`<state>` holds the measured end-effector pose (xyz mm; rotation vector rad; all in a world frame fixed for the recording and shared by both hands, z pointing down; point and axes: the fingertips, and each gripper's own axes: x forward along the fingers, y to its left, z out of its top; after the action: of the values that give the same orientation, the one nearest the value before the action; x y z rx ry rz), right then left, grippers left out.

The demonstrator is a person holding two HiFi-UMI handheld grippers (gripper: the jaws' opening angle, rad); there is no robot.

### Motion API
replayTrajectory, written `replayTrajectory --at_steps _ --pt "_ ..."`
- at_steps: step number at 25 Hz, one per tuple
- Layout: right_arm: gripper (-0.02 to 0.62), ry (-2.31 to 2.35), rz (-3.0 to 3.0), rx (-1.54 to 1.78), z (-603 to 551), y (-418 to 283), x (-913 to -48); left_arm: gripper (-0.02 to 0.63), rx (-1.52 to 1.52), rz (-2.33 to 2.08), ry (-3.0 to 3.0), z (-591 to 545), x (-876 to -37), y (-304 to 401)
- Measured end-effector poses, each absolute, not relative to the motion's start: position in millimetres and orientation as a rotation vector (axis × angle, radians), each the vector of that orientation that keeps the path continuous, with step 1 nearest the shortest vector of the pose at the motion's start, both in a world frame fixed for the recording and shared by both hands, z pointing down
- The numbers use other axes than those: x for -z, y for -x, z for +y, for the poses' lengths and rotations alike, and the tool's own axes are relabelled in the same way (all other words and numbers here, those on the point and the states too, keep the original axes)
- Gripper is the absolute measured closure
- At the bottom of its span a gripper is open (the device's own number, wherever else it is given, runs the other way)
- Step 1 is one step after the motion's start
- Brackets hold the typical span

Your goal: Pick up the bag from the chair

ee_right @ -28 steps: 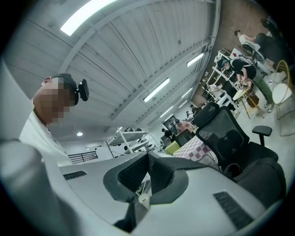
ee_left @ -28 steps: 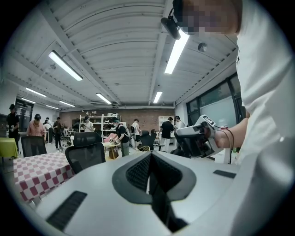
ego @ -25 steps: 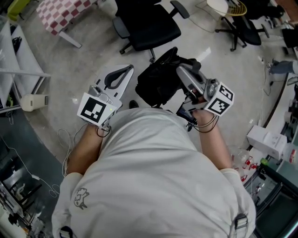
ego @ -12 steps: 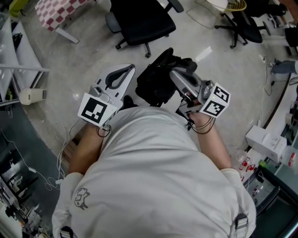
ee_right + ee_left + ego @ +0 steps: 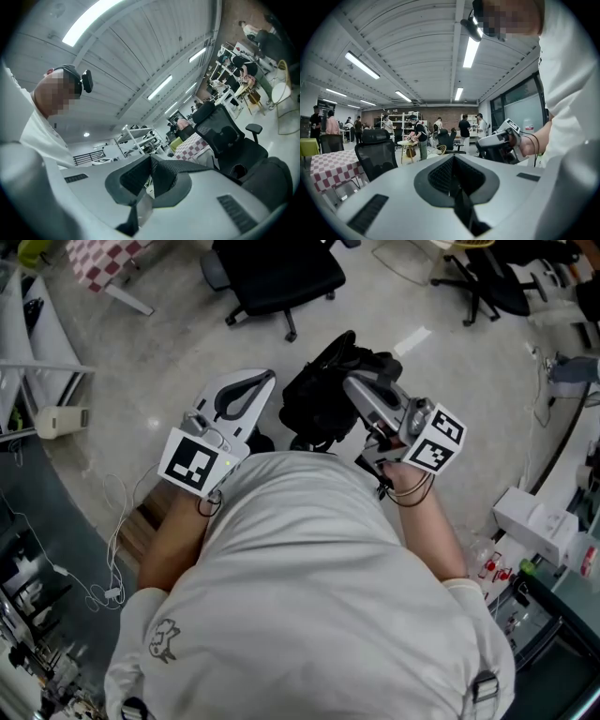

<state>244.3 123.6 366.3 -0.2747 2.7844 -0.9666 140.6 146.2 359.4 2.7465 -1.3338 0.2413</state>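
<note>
1. The bag (image 5: 323, 399) is black and soft. It is off the chair, up in front of my chest and over the pale floor (image 5: 169, 343), and its strap loops up on the far side.
2. It lies right against my right gripper (image 5: 352, 382). The nose of that gripper runs across the top of the bag, with most of the bag's bulk below it and to its left.
3. The right gripper's jaws are pressed together, tip to tip. In the right gripper view I see no strap between the pads, so I cannot tell how the bag is caught on it.
4. My left gripper (image 5: 266, 378) sits just beside the bag on its left. Its jaws are closed on each other with nothing between them.
5. Both grippers point away from me, and each marker cube, left (image 5: 197, 463) and right (image 5: 437, 439), sits back by my wrist.
6. The black office chair (image 5: 277, 273) stands farther ahead on the floor, well apart from the bag.
7. A table with a red-and-white checked cloth (image 5: 98, 259) is off to the upper left. Grey shelving (image 5: 37, 352) stands at the left edge, and loose cables (image 5: 112, 549) lie on the floor below it.
8. A white box (image 5: 539, 521) stands at my right.
9. In the left gripper view, several people (image 5: 419, 133) stand far across the room.
</note>
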Motion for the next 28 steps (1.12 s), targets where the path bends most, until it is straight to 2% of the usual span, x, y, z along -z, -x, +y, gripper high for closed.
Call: replayTrajectory --at_steps 11,28 --pt "0.563 0.343 2.750 0.986 150.4 -307.2 -367.5 0.594 -0.250 -1.328 -2.746 174.2 -352.0 -190.4" --pt "0.563 0.370 2.748 0.975 163.3 -310.0 -365.6 0.594 -0.246 -1.310 -2.760 189.4 -351.3 -190.7"
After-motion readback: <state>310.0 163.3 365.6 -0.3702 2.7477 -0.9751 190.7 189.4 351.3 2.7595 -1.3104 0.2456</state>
